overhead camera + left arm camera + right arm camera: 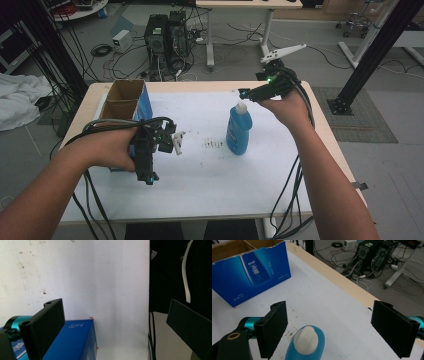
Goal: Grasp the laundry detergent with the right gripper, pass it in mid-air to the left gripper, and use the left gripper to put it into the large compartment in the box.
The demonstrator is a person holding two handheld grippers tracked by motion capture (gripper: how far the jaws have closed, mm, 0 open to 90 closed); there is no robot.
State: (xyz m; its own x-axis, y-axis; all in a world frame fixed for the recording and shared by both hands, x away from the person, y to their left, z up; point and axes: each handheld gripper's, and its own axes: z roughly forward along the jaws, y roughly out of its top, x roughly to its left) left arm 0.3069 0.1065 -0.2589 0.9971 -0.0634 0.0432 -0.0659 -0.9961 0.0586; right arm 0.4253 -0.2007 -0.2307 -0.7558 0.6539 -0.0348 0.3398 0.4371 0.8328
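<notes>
The blue bottle [238, 130] stands upright on the white table cover [210, 175], a little toward 2 o'clock from the cover's middle, its white cap [241, 107] on top. In the right gripper view the cap [306, 340] sits low between the two black jaws, nearer the left one, and touches neither. The right gripper [243, 93] hangs just above the cap, jaws spread wide with nothing in them. At 9 o'clock from the bottle, well apart, the left gripper [177, 139] is held over the cover, its jaws parted and empty too. Just behind that hand, toward 10 o'clock, an open blue carton [142, 102] stands with brown flaps up. The left gripper view looks down on the carton's blue edge [75, 340] beside its left jaw.
</notes>
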